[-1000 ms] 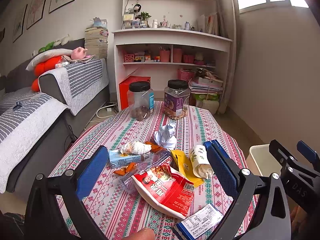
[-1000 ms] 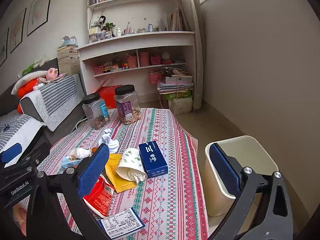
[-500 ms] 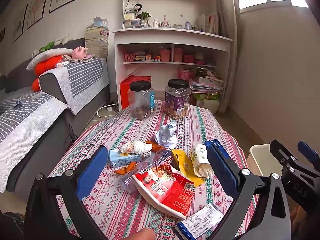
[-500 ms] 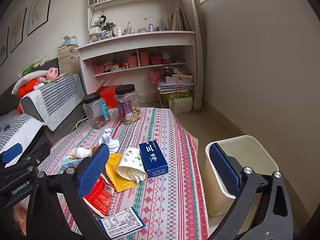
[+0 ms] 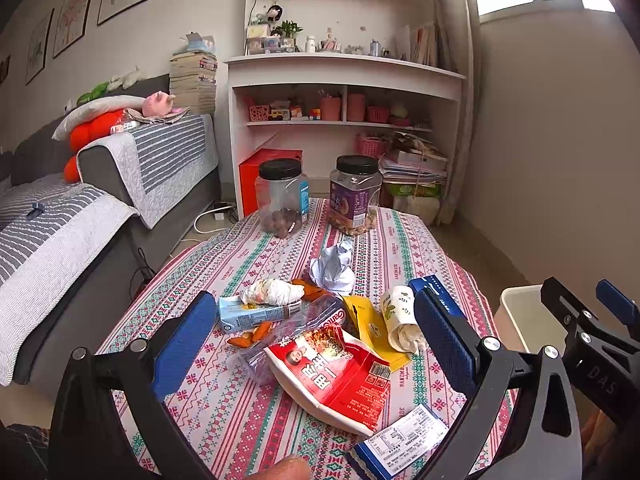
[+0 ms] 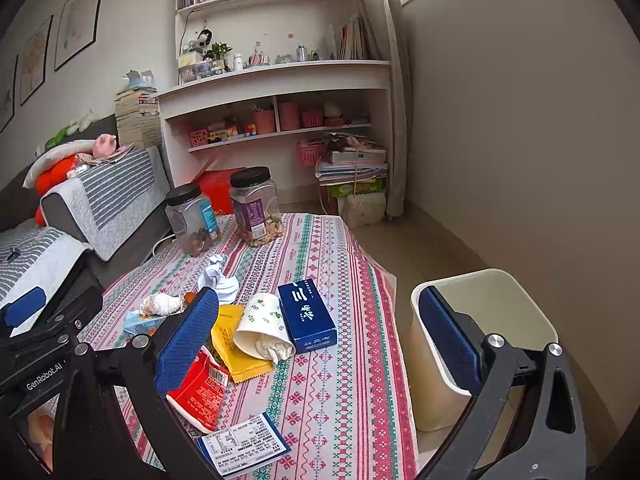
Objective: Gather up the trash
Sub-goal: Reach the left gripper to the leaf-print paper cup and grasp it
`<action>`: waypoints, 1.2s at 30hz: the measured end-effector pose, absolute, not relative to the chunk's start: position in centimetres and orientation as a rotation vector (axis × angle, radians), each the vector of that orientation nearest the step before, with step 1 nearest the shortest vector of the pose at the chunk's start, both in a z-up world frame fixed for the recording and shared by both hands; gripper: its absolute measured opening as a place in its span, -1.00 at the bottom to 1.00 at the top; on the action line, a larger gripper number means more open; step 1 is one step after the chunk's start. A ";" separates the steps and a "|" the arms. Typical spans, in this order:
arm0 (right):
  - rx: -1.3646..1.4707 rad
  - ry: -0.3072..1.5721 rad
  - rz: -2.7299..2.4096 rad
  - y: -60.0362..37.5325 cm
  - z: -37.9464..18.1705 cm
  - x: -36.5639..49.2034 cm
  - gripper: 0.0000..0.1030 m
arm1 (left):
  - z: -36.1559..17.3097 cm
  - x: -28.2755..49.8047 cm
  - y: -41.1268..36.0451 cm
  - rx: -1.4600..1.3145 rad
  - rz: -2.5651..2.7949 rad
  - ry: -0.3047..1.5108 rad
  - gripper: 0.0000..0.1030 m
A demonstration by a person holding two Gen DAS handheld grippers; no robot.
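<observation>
The tabletop (image 5: 256, 412) carries a litter heap; the cream bin (image 6: 496, 304) stands on the floor just beside it. Left gripper (image 5: 316, 340) and right gripper (image 6: 320, 340) hover with fingers apart. Red snack bag (image 5: 340, 376) lies nearest, crumpled paper (image 5: 334, 268) farther back.

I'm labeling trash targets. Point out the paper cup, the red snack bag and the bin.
paper cup (image 6: 262, 322), right wrist view, patterned side wall
red snack bag (image 5: 336, 380), left wrist view, printed front
bin (image 6: 496, 292), right wrist view, inner wall
</observation>
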State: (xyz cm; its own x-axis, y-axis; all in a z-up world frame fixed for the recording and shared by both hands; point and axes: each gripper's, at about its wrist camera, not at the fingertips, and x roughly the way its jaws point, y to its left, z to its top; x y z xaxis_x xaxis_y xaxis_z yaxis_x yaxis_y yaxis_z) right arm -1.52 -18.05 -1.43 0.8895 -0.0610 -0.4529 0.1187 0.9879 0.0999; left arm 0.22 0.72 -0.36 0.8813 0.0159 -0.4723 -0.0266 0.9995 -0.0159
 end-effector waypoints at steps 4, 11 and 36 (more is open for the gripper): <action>0.139 0.480 -0.093 -18.2 -1.6 -1.4 0.87 | -0.7 0.2 1.0 -0.031 0.017 0.506 0.87; 0.135 0.610 -0.070 -19.7 -0.4 1.5 0.87 | -2.9 6.1 1.6 -0.097 -0.087 0.812 0.87; 0.127 0.785 -0.066 -25.9 -3.4 7.6 0.87 | -15.1 26.9 -7.7 -0.150 -0.382 1.468 0.55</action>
State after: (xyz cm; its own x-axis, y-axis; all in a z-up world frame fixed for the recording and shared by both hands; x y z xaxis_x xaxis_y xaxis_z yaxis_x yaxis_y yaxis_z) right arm 7.62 -25.89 -3.36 0.7061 -0.0125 -0.7080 0.1068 0.9903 0.0890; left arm 26.92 -7.66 -15.11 0.0560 -0.3408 -0.9385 0.1603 0.9308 -0.3285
